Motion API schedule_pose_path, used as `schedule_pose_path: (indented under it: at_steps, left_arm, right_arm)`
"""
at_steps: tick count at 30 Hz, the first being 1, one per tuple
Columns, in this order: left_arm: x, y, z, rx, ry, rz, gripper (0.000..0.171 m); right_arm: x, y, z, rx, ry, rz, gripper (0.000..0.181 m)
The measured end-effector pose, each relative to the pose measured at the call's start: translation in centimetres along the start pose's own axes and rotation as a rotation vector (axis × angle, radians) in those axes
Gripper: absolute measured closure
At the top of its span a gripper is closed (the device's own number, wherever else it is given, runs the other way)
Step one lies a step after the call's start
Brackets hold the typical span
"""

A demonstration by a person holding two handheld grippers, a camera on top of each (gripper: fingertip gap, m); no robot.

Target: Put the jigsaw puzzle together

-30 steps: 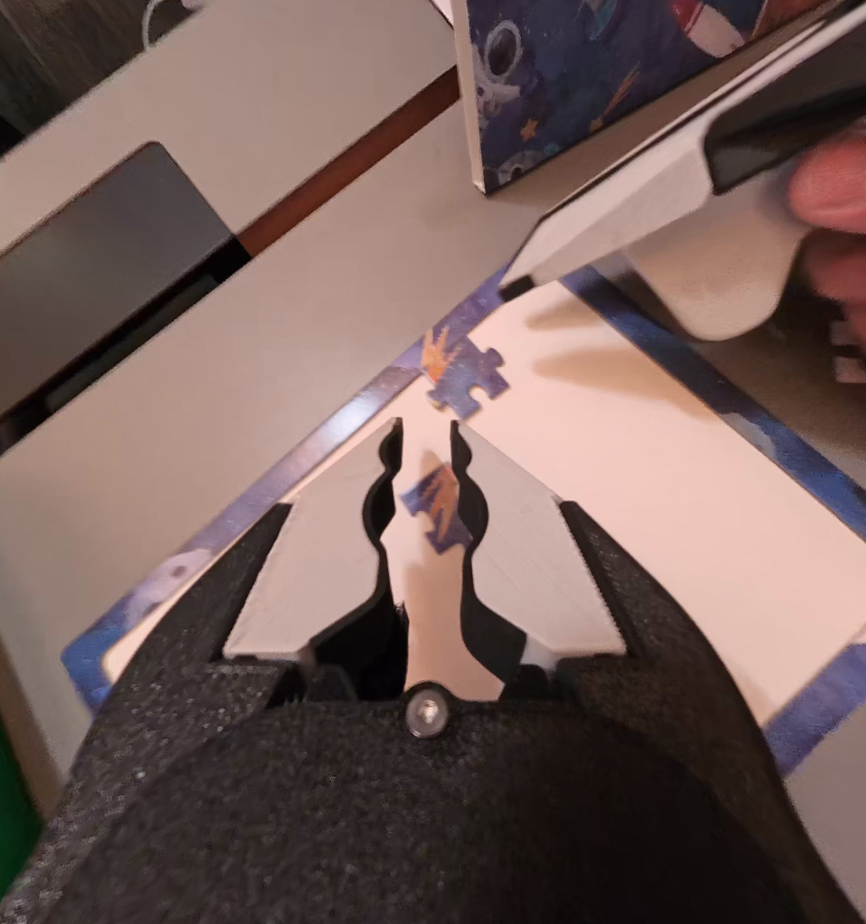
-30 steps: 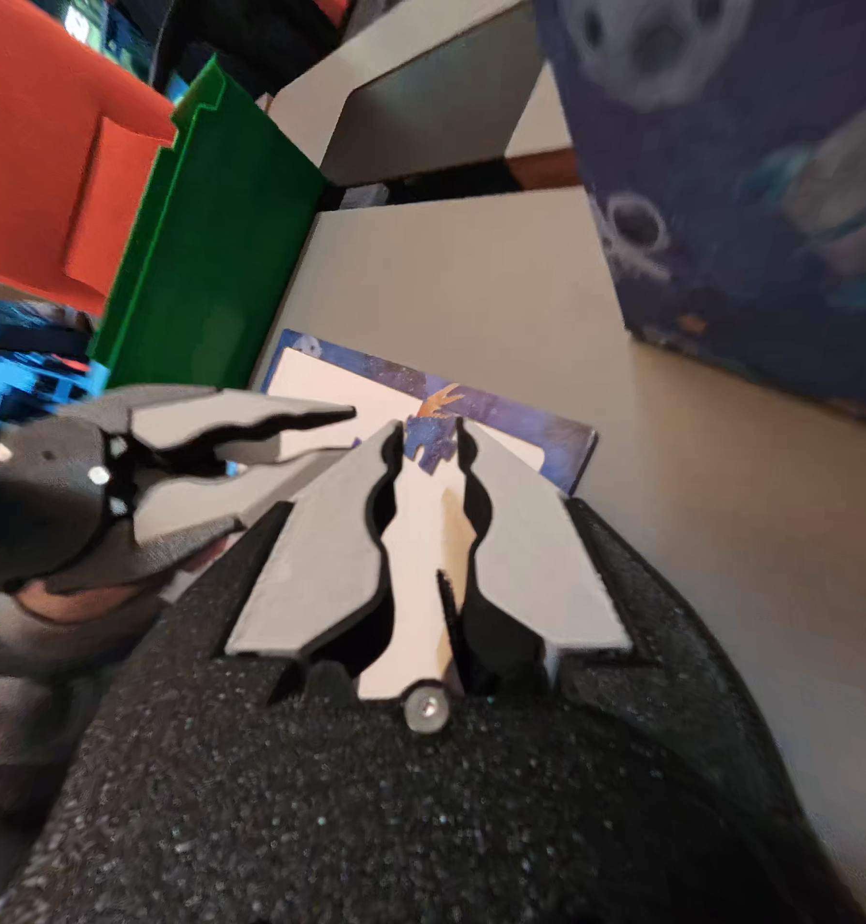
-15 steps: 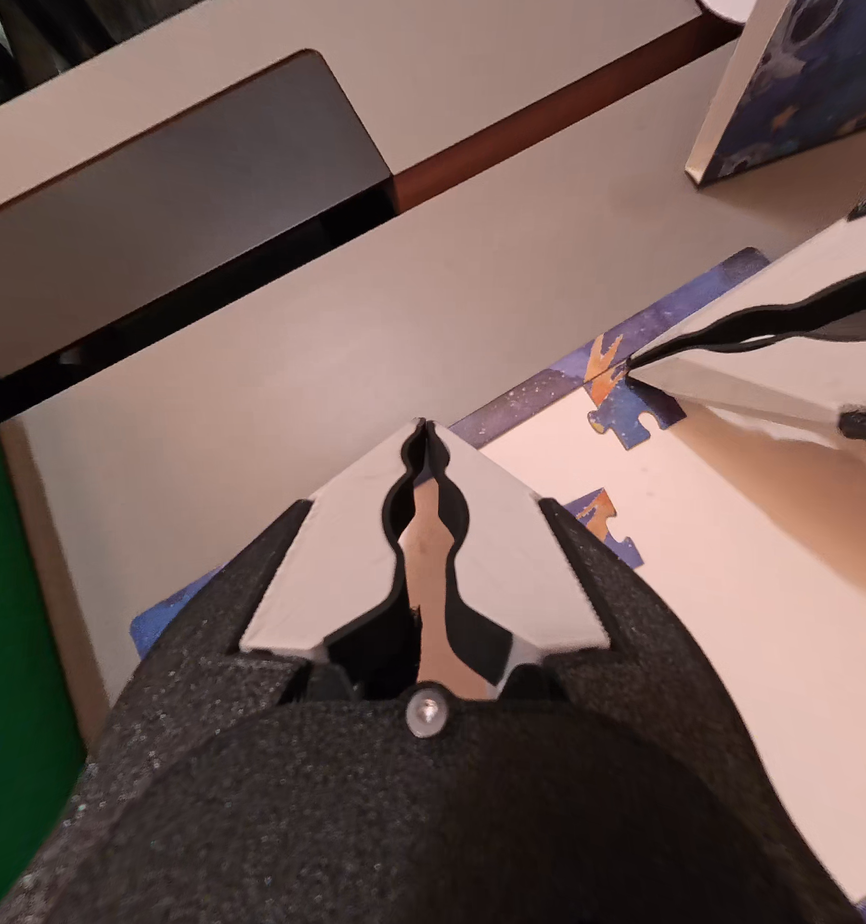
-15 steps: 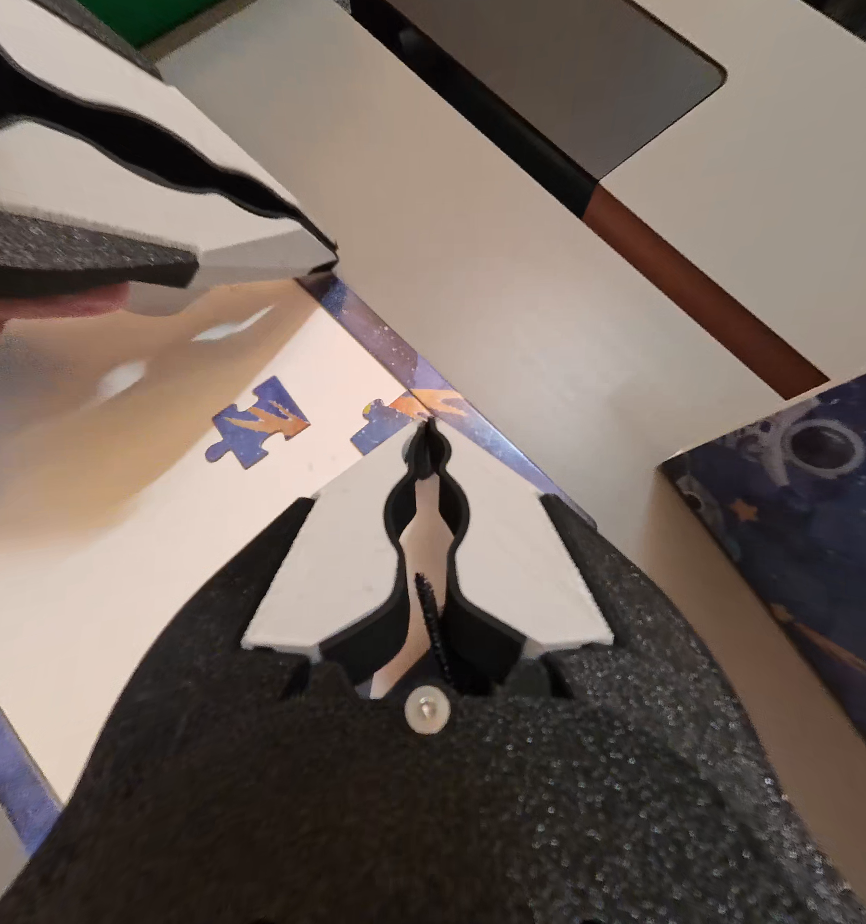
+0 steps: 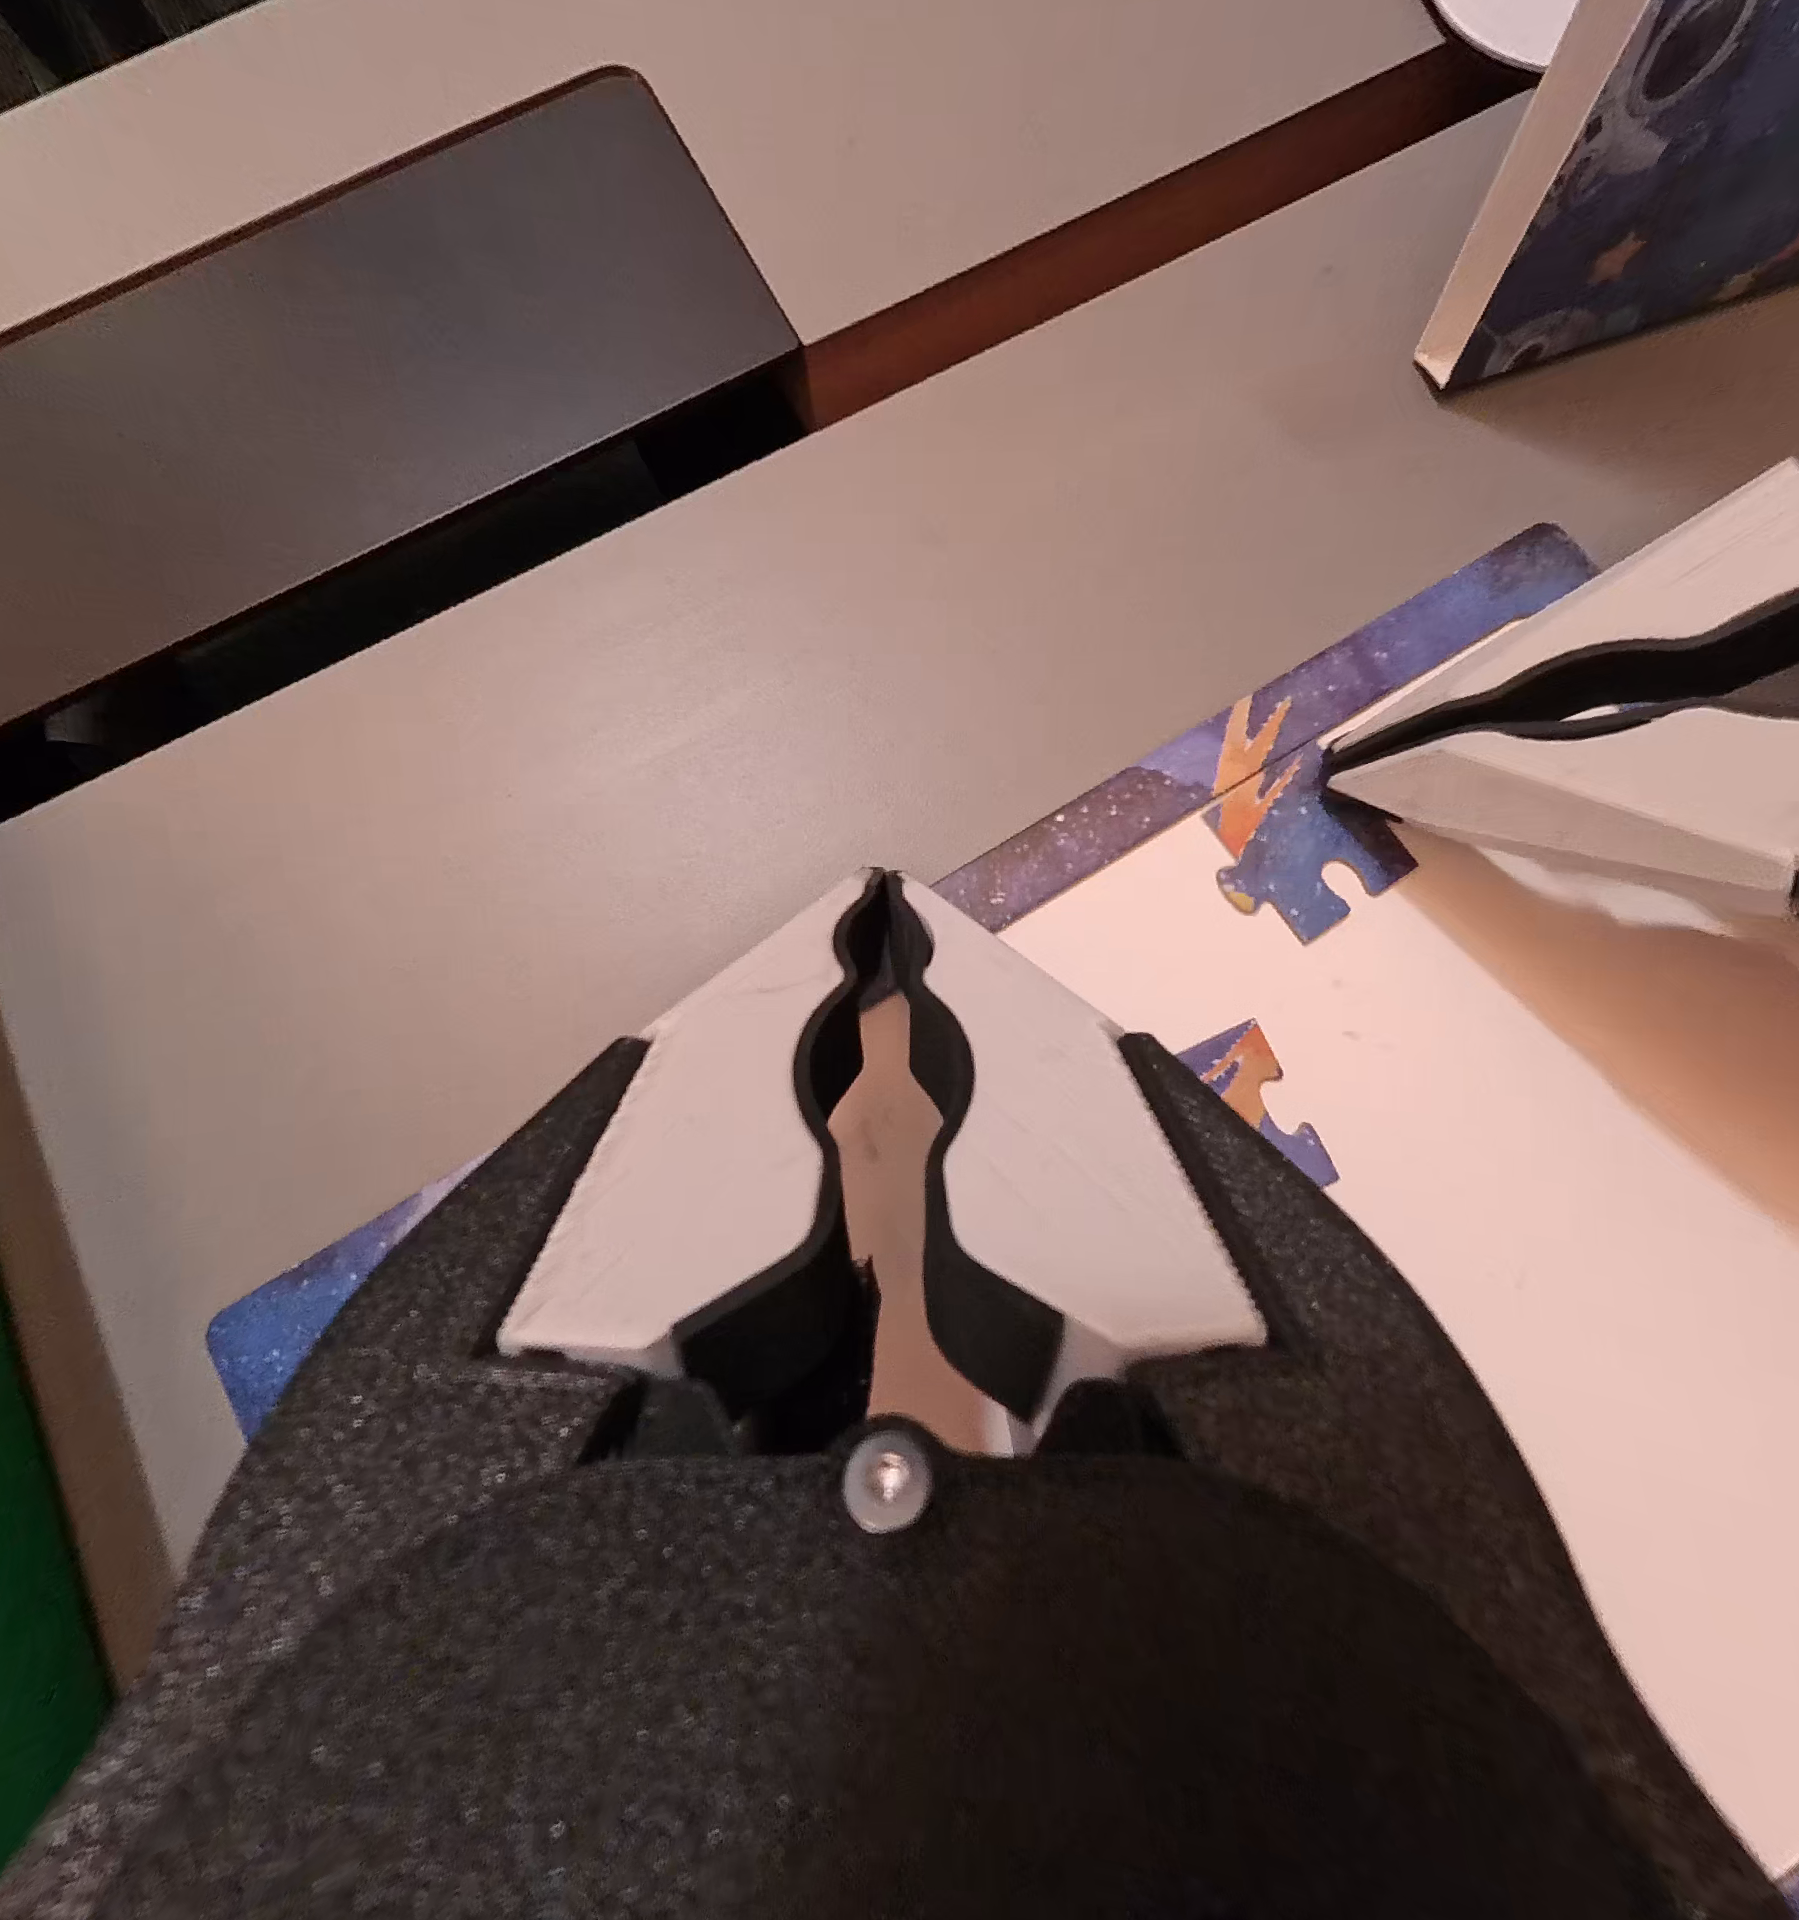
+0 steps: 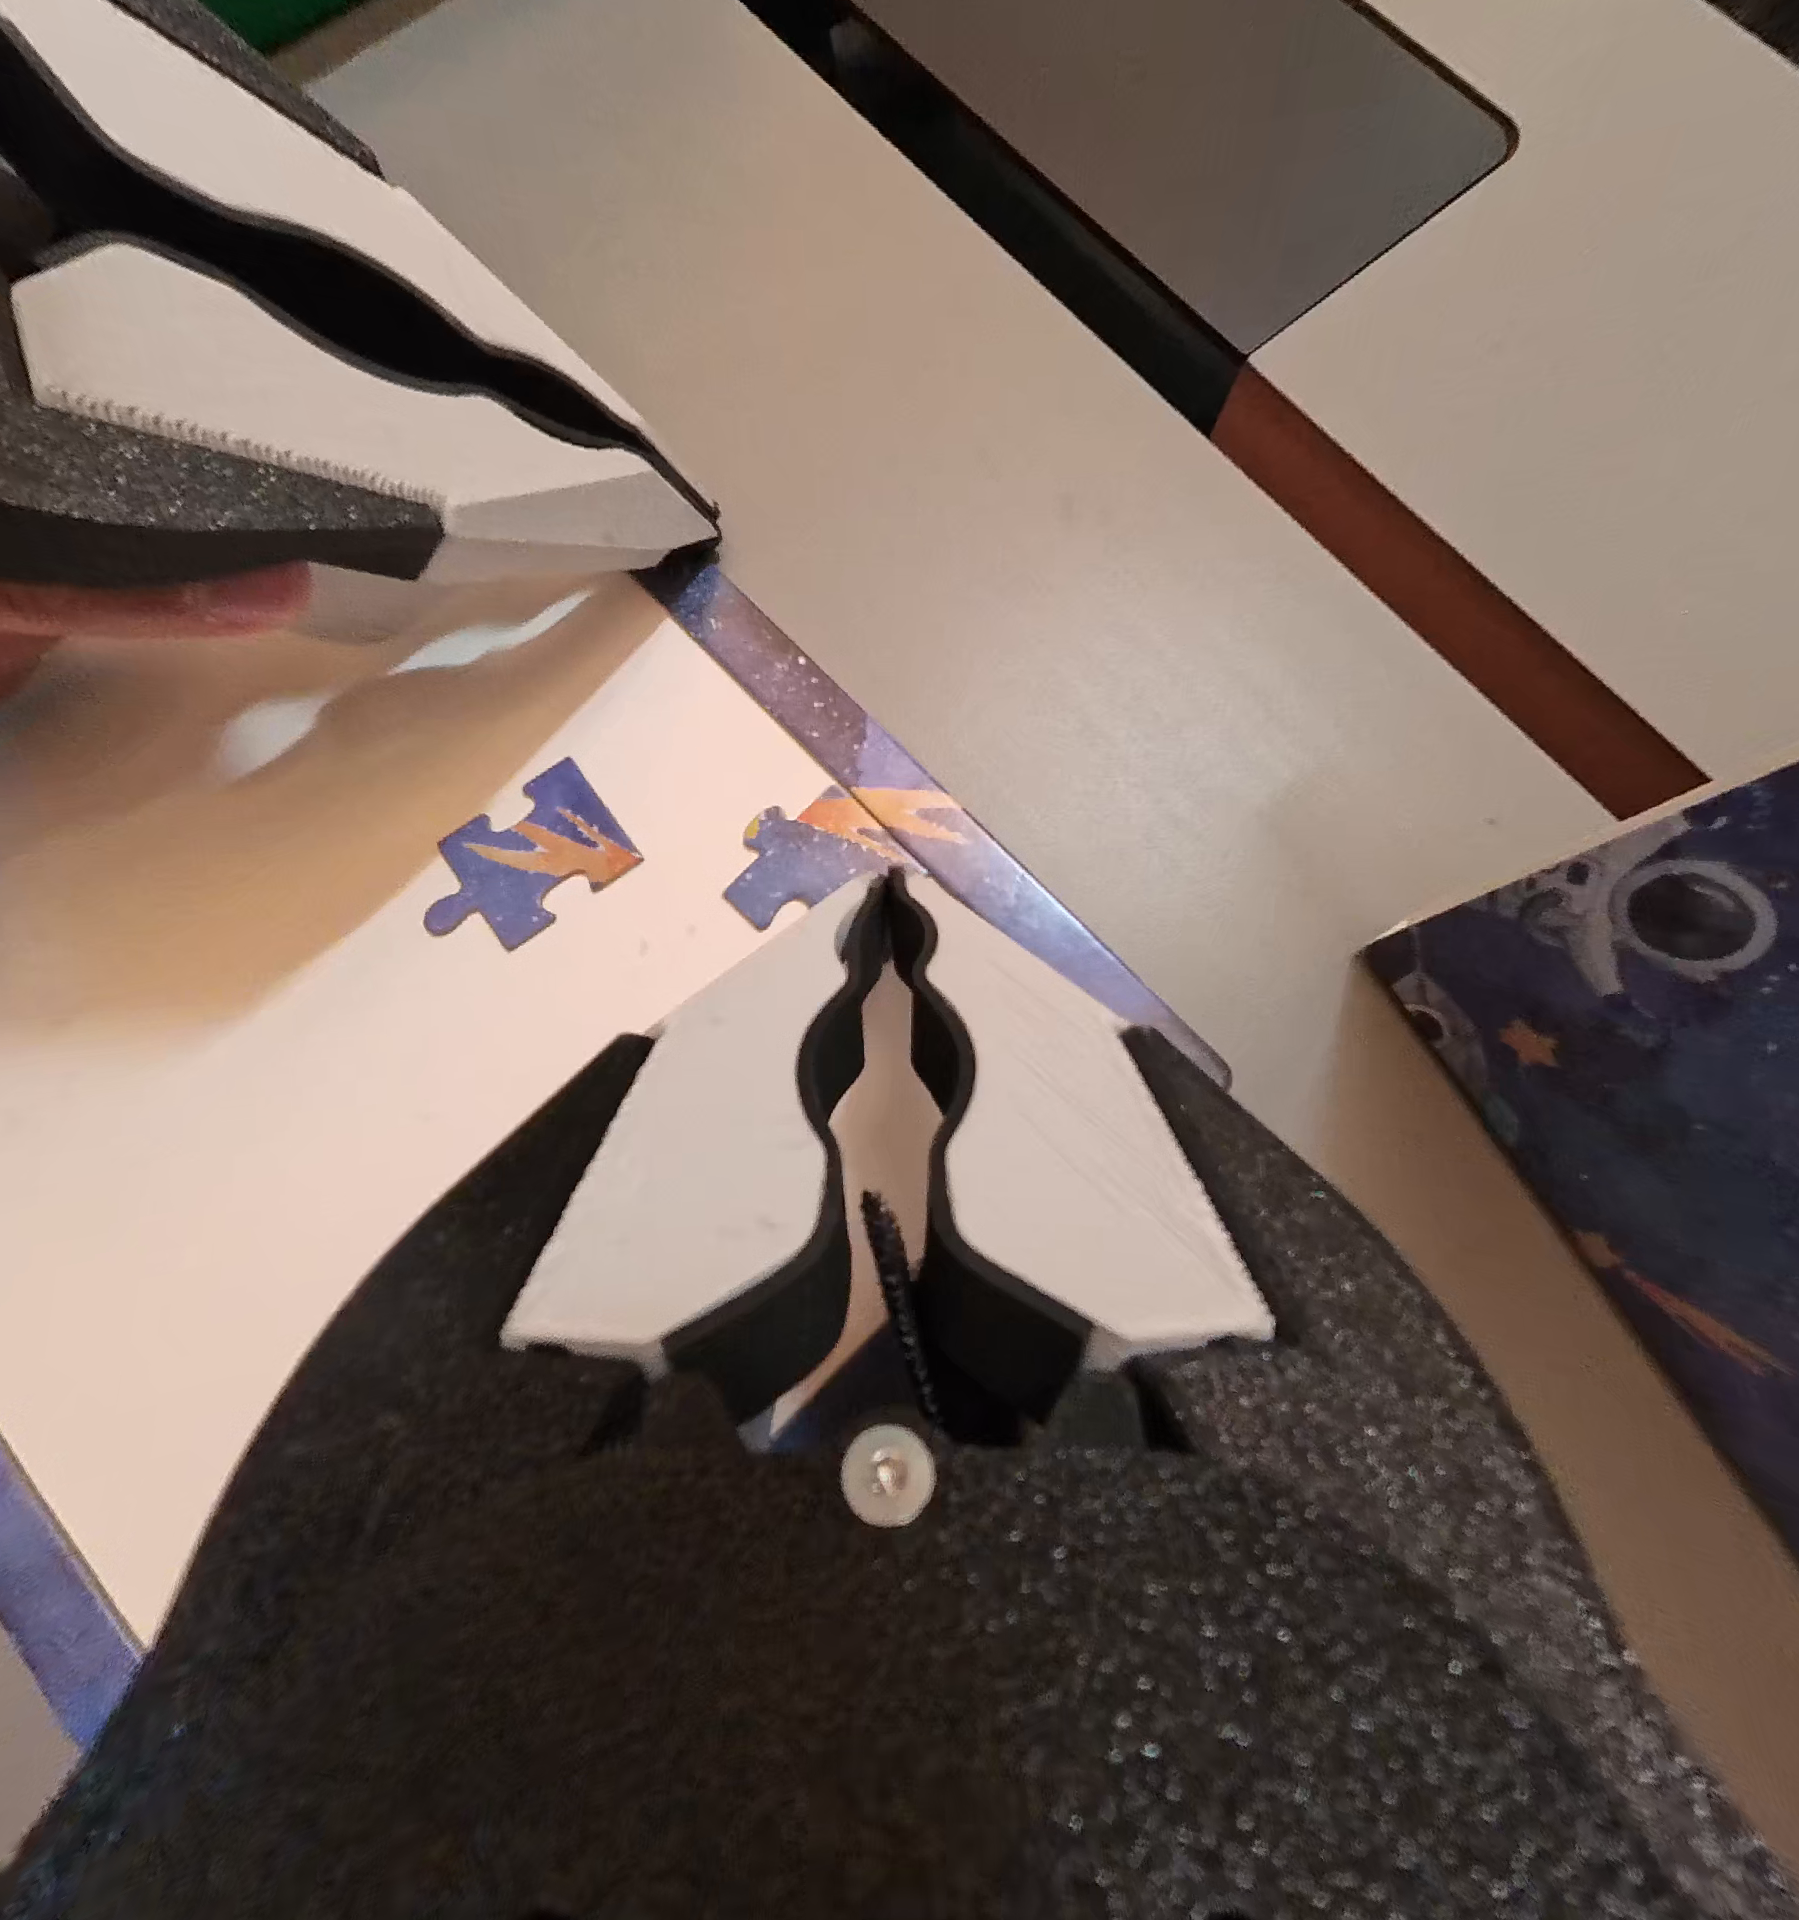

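Puzzle tray holds two pieces: edge piece, loose piece. Both hand-held grippers closed, empty.

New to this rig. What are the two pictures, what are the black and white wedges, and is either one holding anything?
There is no robot arm: a person holds a two-finger gripper in each hand, and a camera on each looks forward along its fingers. One picture comes from the left gripper, the other from the right gripper. The wedges are the fingers, white with black lining. Each view also shows the other gripper at its edge.

On the grey table lies a puzzle tray, pale inside with a blue starry border. One puzzle piece sits against the border, with the right gripper's closed tip at its edge. A second piece lies loose nearby. A space-themed box stands beside the tray.

Both grippers are shut; neither holds anything.
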State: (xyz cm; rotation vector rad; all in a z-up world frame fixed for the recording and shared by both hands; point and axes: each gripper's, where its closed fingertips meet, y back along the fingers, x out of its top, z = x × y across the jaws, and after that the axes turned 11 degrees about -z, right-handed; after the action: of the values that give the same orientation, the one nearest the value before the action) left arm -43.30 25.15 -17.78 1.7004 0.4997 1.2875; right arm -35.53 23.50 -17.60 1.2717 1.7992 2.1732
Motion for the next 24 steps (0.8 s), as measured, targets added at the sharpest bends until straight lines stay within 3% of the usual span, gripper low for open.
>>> schedule_pose_path:
  at_steps: [18, 24]
  left_arm:
    - [0.0, -0.1, 0.0, -0.017, 0.01, 0.007, 0.171]
    - [0.1, -0.1, 0.0, 0.005, -0.016, -0.009, 0.171]
  right_arm:
    - [0.8, 1.2, -0.5, 0.017, -0.002, 0.03, 0.181]
    - [1.9, 4.5, -0.3, 0.07, -0.025, 0.057, 0.181]
